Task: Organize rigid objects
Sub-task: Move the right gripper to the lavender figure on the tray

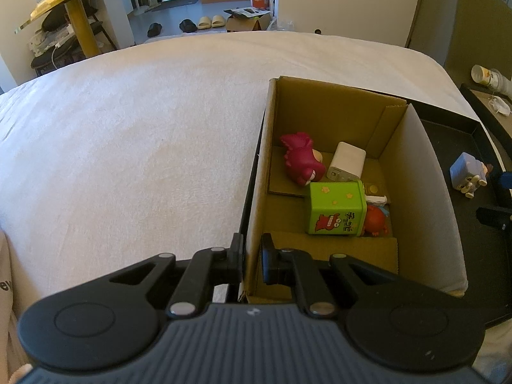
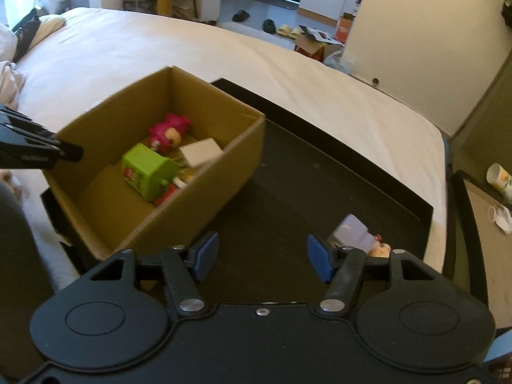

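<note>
Right wrist view: small pale lilac block-shaped toy figure lies on the black tray, just beside and past the right blue pad of the right gripper, not between the pads. Jaws wide open, nothing held. Same toy shows far right in the left wrist view, on the tray, outside the box.

Open brown cardboard box sits on the tray's left part. Inside: magenta dinosaur figure, white rectangular block, green tin with cartoon print, a red-orange toy partly hidden behind the tin. Left wrist view shows the same lot: dinosaur, block, tin, orange toy.

Left gripper straddles the box's left wall near its front corner, one finger outside, one inside; jaws closed down close to the cardboard, reads as pinching the wall to steady it, though actual contact is hard to confirm.

Tray rests on a bed with white cover; room clutter beyond.

Step, as I judge it: most items boxed, lilac toy is the last loose one, right gripper lining up on it. Next move calls for shifting right and forward so the toy sits between the pads, then closing, lifting over the box's near wall. Toy is small and boxy; an off-centre grip could twist it.
</note>
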`<action>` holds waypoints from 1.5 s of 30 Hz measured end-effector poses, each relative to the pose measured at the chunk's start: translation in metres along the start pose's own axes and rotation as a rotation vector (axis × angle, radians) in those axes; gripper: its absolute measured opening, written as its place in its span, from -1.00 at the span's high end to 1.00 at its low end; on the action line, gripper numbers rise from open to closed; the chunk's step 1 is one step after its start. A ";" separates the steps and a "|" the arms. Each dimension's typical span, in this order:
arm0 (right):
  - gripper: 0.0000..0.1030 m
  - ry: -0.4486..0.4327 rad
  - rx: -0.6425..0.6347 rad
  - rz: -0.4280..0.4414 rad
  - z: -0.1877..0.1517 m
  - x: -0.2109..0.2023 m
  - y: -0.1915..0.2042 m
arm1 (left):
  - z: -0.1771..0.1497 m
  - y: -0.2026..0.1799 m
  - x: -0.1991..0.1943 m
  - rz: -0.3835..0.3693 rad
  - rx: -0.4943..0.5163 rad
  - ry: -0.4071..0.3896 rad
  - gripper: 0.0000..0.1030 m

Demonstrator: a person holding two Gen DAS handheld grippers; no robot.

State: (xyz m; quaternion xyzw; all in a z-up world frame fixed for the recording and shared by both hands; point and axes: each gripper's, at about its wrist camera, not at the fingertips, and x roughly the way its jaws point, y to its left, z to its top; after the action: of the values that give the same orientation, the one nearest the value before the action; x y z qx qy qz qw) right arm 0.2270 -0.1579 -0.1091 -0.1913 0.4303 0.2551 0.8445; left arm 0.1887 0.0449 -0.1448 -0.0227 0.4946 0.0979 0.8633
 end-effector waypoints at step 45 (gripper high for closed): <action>-0.09 -0.003 0.325 -0.240 -0.022 0.090 -0.072 | 0.002 -0.014 0.003 0.084 0.033 0.010 0.75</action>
State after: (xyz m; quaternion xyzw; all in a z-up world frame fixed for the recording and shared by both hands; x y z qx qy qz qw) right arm 0.3011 -0.2036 -0.1877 -0.1021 0.4388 0.0800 0.8892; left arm 0.1951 0.0322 -0.1471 0.0118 0.5009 0.1256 0.8563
